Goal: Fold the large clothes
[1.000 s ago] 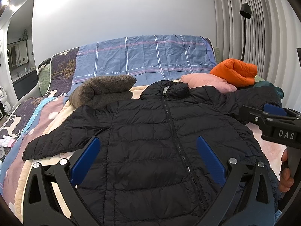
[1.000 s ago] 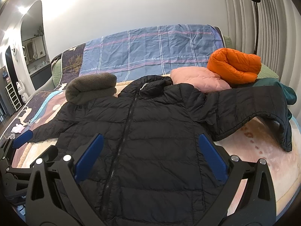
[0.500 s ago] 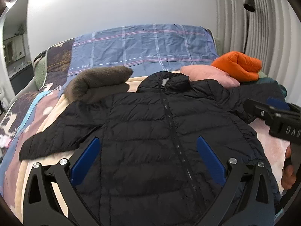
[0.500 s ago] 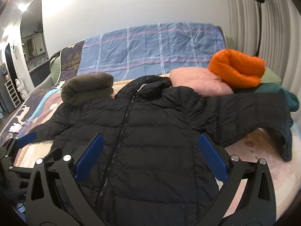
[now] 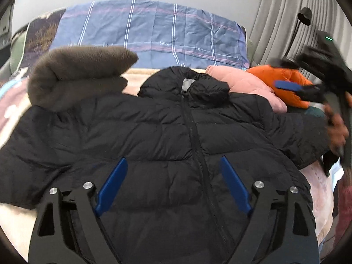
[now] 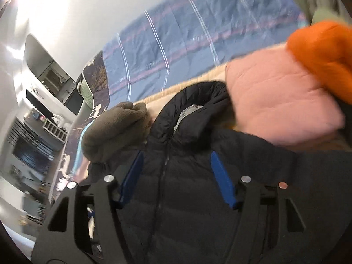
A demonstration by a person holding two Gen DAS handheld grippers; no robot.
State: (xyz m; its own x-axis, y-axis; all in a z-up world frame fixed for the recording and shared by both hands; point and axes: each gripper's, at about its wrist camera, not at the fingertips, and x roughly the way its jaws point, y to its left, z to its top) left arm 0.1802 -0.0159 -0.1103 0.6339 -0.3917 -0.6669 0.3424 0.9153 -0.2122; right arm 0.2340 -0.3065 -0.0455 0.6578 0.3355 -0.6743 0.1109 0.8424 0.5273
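A black puffer jacket (image 5: 167, 132) lies zipped and face up on the bed, sleeves spread to both sides; it also shows in the right wrist view (image 6: 198, 198). My left gripper (image 5: 173, 176) is open and empty, hovering above the jacket's lower front. My right gripper (image 6: 176, 171) is open and empty, tilted, above the chest just below the collar (image 6: 193, 107). The right gripper (image 5: 308, 88) also shows blurred at the right of the left wrist view, over the jacket's right sleeve.
A rolled brown fleece (image 5: 77, 72) lies left of the collar. A pink jacket (image 5: 246, 83) and an orange jacket (image 5: 286, 81) lie to its right. A blue plaid quilt (image 5: 154, 26) covers the bed head. A floor lamp (image 5: 304, 17) stands by the curtains.
Both grippers have moved forward over the jacket toward the collar. The right gripper has swung up, tilted and gone furthest, its view now blurred. Both stay open.
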